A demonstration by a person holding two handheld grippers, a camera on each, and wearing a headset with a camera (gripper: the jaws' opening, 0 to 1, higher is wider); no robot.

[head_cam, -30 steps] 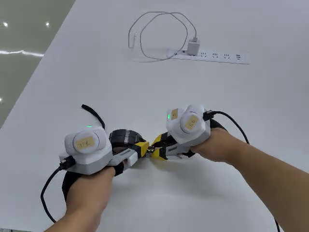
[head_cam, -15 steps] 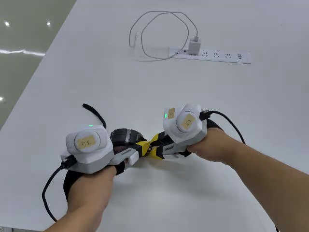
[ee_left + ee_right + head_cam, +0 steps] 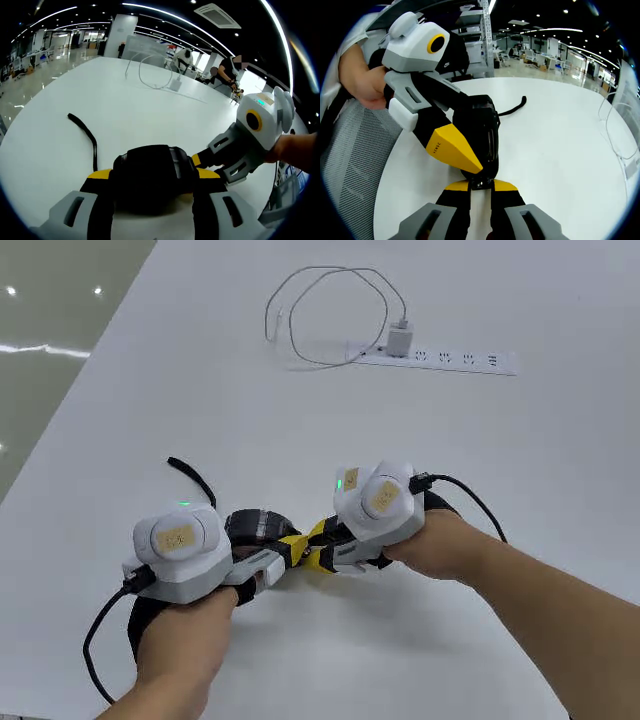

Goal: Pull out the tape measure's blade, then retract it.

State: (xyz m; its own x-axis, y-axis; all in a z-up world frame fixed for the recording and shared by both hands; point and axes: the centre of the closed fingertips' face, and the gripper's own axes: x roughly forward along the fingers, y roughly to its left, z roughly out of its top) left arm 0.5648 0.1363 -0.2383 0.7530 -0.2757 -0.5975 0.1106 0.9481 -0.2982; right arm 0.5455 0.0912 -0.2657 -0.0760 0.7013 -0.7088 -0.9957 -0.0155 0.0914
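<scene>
Head view: left claw (image 3: 276, 552) clamps the tape (image 3: 256, 525) by its case, low over the white counter (image 3: 200, 390). Right claw (image 3: 318, 552) meets it nose to nose at the case mouth. Strap (image 3: 192, 478) trails behind the case. Power strip (image 3: 440, 357) and cable (image 3: 330, 310) lie well apart, farther up the counter.

Left gripper view: yellow-tipped jaws grip the case by its flanks. Case is black and rounded, with moulded ridges; it looks rubbery, so friction should be good. Hold it firm and motionless, since it anchors the pull.

Right gripper view: right claw is closed on the hook (image 3: 481, 183), a small metal tab at the case mouth. Blade is not yet drawn out. Pull straight along the blade's line, away from the case. A sideways pull would likely kink the blade or slip the hook. When retracting, feed the blade back under control rather than letting it snap.
</scene>
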